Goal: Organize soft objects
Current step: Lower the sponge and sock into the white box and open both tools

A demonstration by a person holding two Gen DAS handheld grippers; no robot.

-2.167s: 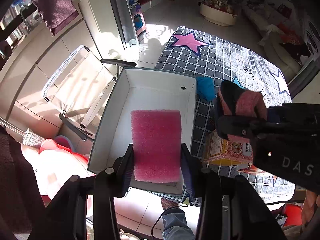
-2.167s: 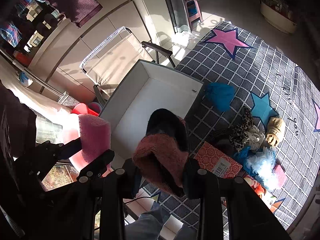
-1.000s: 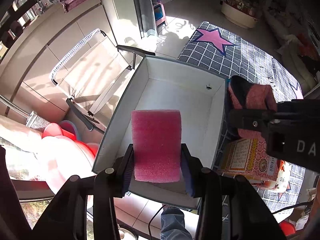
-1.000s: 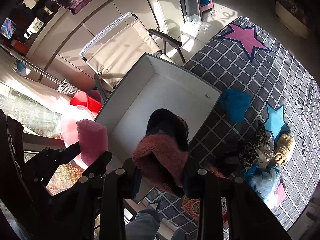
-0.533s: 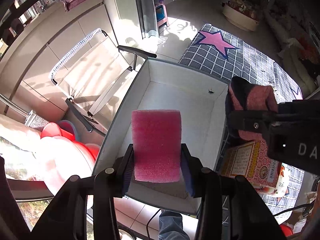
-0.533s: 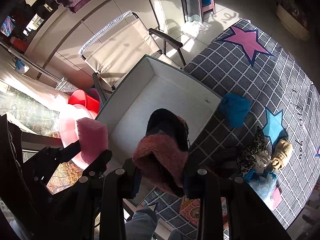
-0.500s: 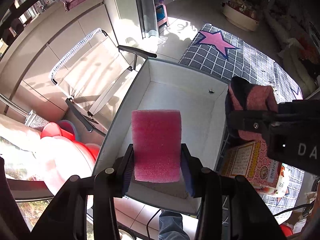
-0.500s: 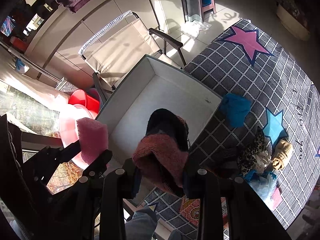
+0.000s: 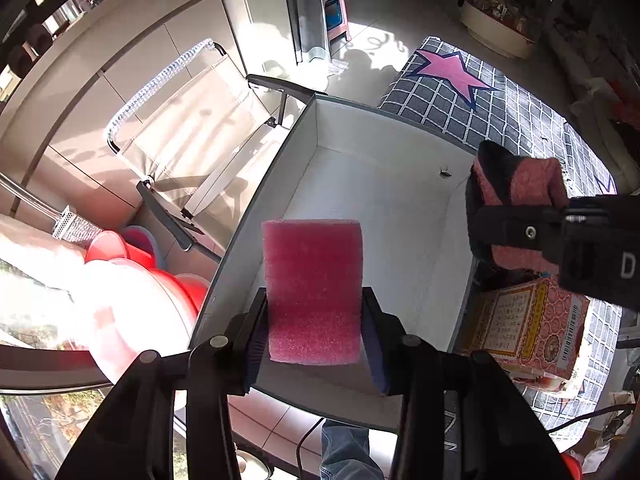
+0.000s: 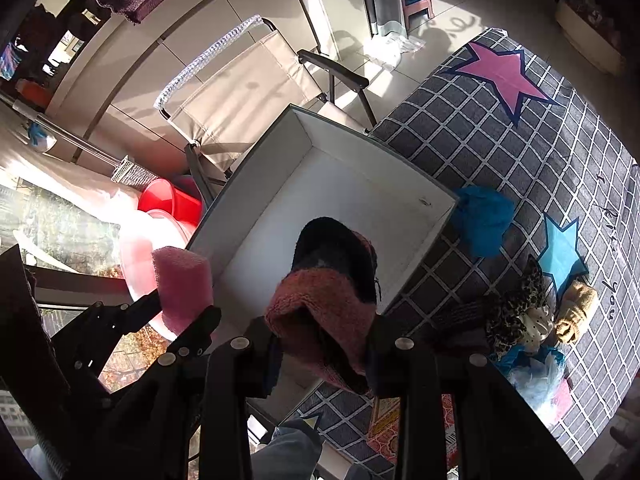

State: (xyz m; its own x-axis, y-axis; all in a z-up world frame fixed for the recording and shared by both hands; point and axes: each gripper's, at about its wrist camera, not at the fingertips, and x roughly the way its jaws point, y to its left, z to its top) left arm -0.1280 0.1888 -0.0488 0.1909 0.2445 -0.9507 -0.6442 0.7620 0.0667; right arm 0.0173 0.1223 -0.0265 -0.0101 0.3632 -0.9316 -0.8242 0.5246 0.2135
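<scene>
My left gripper (image 9: 313, 334) is shut on a pink sponge (image 9: 314, 288) and holds it above the near end of an open white box (image 9: 400, 216). The sponge also shows in the right wrist view (image 10: 183, 286). My right gripper (image 10: 322, 346) is shut on a pink and black fuzzy cloth (image 10: 332, 288) above the box (image 10: 340, 192). That cloth also shows in the left wrist view (image 9: 516, 208), over the box's right wall. The box floor is bare.
A grey checked mat (image 10: 520, 140) carries a blue cloth (image 10: 482, 220), a leopard-print piece (image 10: 516, 312), a tan soft item (image 10: 576, 312) and a patterned carton (image 9: 528, 320). A folding chair (image 10: 248, 92) and red basins (image 10: 172, 200) stand left of the box.
Both grippers have drifted slightly left over the box while keeping hold of the sponge and the cloth. The view has shifted so the box sits more to the right.
</scene>
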